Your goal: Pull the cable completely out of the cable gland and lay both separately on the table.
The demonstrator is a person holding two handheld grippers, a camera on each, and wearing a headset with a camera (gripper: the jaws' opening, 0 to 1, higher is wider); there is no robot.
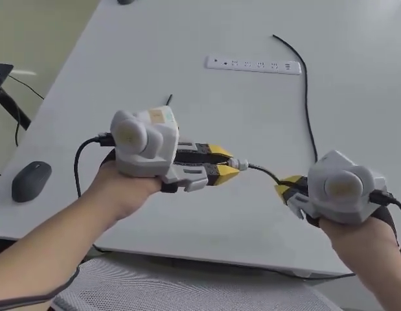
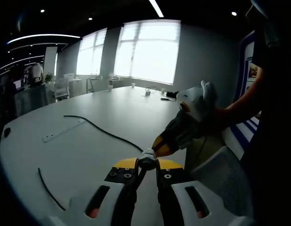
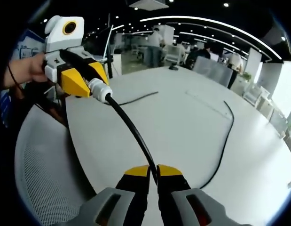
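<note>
A: Where's the cable gland?
B: Clenched at the tips of the left claw, held above the tabletop, braced, I'd say, against the pull.
A: And the cable?
B: It's threaded through the gland; the right claw grasps it near the gland, opposite the left, probably for a straight draw.

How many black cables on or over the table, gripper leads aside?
3. The cable strung from the gland in the left gripper to the right gripper; a long cable by the power strip; a short piece beyond the left gripper. Others may be hidden.
</note>
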